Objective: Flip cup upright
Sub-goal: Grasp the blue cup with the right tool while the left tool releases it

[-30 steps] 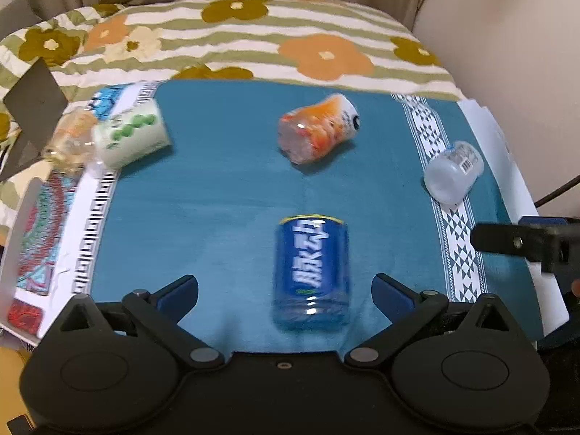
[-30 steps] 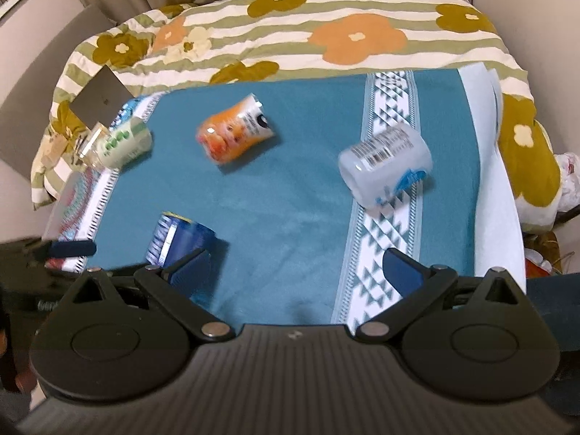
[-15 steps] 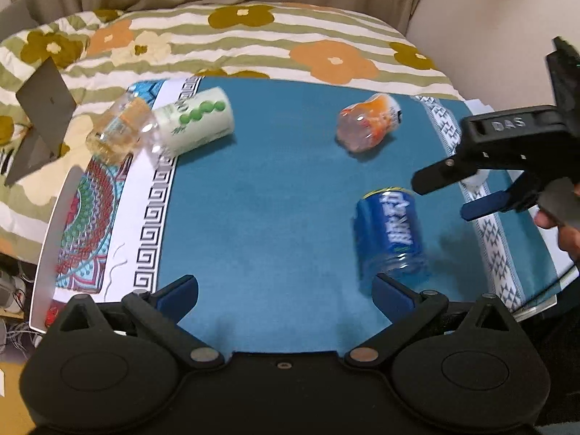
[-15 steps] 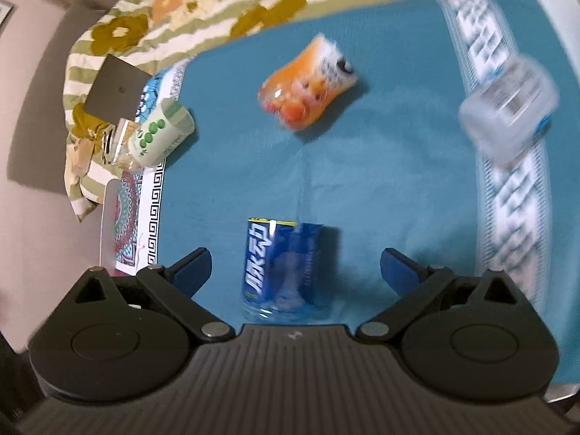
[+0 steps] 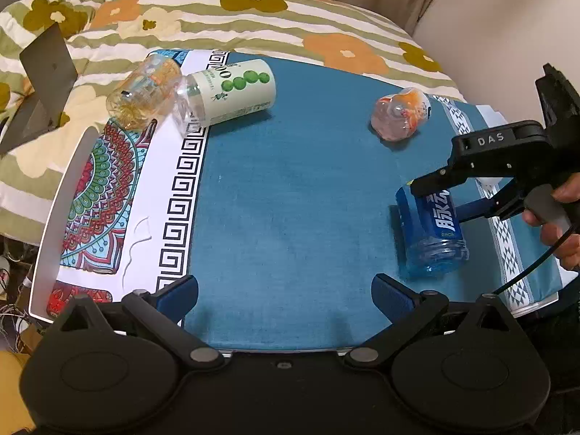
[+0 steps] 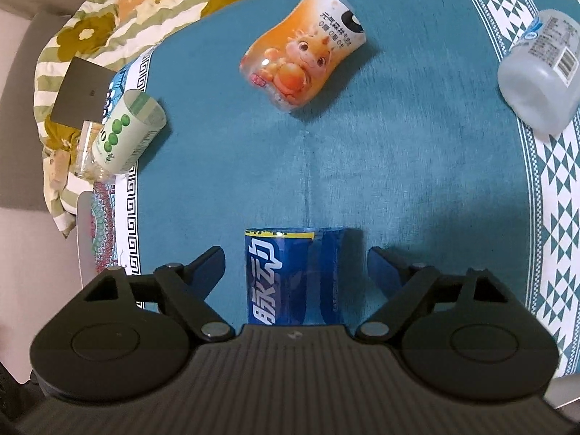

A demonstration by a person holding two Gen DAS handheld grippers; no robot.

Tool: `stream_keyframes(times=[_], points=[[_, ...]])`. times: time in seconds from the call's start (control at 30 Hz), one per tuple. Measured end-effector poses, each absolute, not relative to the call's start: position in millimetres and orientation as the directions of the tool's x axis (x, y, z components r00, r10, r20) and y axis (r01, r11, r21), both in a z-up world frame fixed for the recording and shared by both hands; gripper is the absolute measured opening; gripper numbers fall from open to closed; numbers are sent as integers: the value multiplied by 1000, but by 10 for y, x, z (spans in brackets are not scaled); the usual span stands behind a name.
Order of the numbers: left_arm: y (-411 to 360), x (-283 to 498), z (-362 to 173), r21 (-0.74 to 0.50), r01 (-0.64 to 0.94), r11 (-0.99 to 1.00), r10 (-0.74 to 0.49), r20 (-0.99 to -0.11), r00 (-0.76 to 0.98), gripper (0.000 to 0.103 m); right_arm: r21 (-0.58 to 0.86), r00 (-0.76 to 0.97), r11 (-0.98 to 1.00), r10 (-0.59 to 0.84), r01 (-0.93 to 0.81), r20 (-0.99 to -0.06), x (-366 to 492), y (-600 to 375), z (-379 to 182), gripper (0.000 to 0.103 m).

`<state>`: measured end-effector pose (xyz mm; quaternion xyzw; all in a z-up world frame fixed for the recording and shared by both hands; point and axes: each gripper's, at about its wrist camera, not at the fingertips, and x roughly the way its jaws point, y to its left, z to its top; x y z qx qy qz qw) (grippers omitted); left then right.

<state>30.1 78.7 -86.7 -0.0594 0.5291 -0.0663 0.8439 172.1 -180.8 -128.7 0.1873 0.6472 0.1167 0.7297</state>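
Observation:
A blue cup [image 6: 293, 275] with white characters lies on its side on the teal cloth [image 6: 398, 166]. My right gripper [image 6: 295, 266] is open, with one finger on each side of the cup and not touching it. In the left wrist view the same blue cup [image 5: 431, 232] lies at the right, and the right gripper [image 5: 438, 199] reaches over it from the right. My left gripper [image 5: 284, 290] is open and empty above the cloth's near edge.
An orange dragon cup [image 6: 302, 50], a green-dotted white cup [image 6: 125, 132], a clear cup [image 5: 145, 90] and a clear labelled cup [image 6: 540, 72] all lie on their sides. A patterned mat [image 5: 98, 195] lies at the left. A flowered bedspread [image 5: 253, 18] lies behind.
My right gripper has come down over the blue cup, which now sits between its open fingers. My left gripper has swung further left, so the blue cup has shifted to its right.

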Motion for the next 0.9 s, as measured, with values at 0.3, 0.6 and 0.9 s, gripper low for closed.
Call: stream_keyframes(times=[0.3,0.6,0.9], points=[[867,247,-920,-197,27,980,-190,-891,412,103,447,132,889,434,100,-891,1720,-1834,-1347,75],[894,257,-817,-202,41,978,-201,-885,420,103,462,310,885,423,59,-851,1471,-1891,-978,73],[893,387,-909,-165,109,980,-196,-889,413,103,257,801,967,150,5,-579,809,-1516,-832,74]])
